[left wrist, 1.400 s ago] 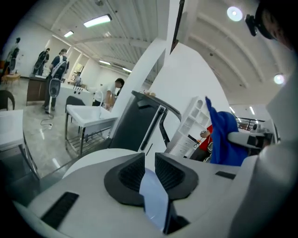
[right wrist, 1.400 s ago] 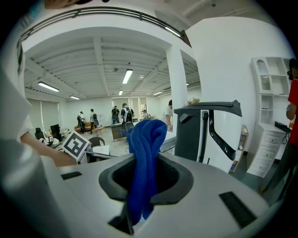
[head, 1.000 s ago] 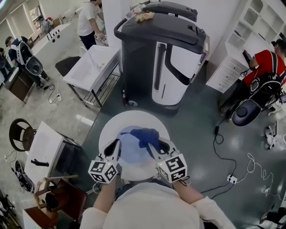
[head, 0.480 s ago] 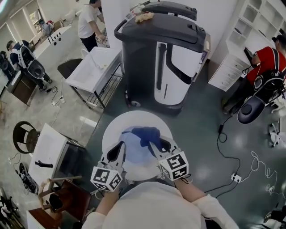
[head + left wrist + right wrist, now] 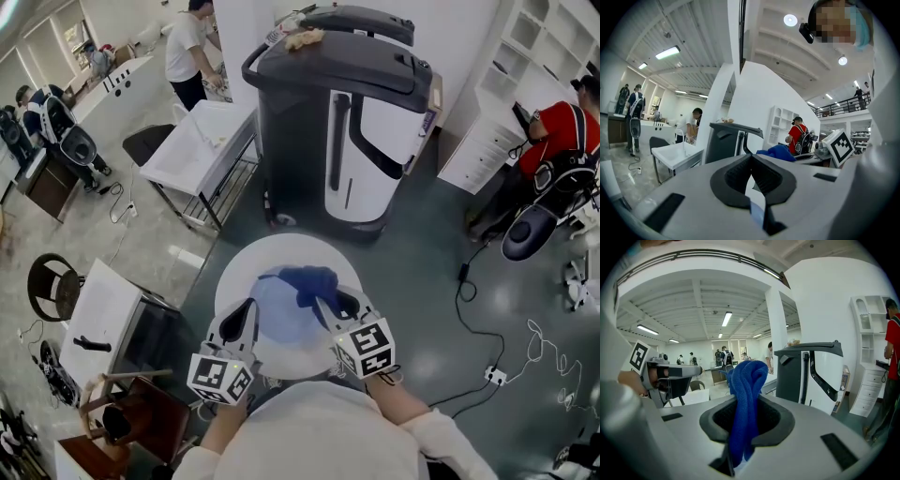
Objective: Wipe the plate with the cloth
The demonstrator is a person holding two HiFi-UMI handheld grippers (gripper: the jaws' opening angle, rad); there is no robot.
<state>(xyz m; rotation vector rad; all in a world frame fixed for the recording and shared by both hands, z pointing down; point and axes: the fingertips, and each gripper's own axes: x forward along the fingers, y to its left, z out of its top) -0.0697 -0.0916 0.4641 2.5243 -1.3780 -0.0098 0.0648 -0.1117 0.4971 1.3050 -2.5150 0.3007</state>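
Fingers (image 5: 733, 177) clamped: left gripper (image 5: 751, 161) on plate (image 5: 281, 323) rim, right gripper (image 5: 746, 404) on cloth (image 5: 746, 378); pressing hard, we could tip the plate

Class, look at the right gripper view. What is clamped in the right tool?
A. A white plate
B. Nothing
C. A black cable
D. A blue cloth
D: the right tool is shut on the blue cloth, which bunches up out of its jaws.
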